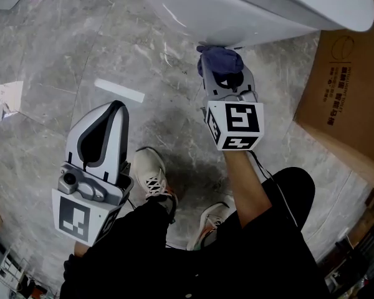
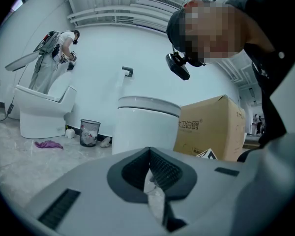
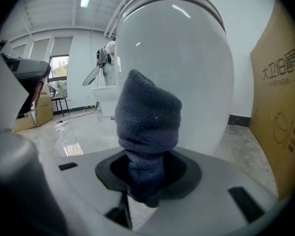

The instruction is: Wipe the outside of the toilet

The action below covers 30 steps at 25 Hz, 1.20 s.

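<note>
While your right gripper (image 1: 220,72) clamps the cloth (image 3: 148,117), the toilet (image 3: 199,68) sits just ahead, seemingly touching it | left gripper (image 1: 112,114): jaws together, empty, well back | risk: hard rubbing on the curve could drag the cloth from the jaws.
</note>
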### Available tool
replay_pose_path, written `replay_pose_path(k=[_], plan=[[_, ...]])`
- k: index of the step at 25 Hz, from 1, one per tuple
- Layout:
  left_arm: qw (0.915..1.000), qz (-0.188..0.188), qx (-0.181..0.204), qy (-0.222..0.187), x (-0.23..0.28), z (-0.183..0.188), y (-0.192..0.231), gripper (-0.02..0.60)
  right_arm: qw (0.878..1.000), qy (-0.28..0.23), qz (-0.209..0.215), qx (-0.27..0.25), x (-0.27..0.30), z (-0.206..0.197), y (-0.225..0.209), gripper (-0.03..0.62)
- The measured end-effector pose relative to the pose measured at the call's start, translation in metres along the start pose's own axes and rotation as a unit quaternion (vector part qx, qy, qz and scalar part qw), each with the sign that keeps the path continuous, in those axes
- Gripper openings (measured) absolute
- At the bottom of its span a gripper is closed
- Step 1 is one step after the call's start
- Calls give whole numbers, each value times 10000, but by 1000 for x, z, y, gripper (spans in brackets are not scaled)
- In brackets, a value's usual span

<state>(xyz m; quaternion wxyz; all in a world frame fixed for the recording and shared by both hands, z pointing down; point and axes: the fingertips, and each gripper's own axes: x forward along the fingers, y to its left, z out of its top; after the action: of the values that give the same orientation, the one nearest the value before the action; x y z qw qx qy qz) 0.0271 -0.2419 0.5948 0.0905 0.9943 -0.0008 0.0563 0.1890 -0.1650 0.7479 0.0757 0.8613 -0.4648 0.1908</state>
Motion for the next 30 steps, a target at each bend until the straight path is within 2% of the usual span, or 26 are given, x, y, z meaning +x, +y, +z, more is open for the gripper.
replay_pose_path(k=[10,22,30], plan=[[10000,11,-80,46,-2,-5,7,11,9998,27,-105,-157,24,-35,-3,120],[9998,37,-132,125,-6,-11,13,11,9998,-128,-136,-29,44,-61,-7,120],[9997,12,-169,155,-5,-13,16,11,9994,274,-68,218,58,-85,-12,120]])
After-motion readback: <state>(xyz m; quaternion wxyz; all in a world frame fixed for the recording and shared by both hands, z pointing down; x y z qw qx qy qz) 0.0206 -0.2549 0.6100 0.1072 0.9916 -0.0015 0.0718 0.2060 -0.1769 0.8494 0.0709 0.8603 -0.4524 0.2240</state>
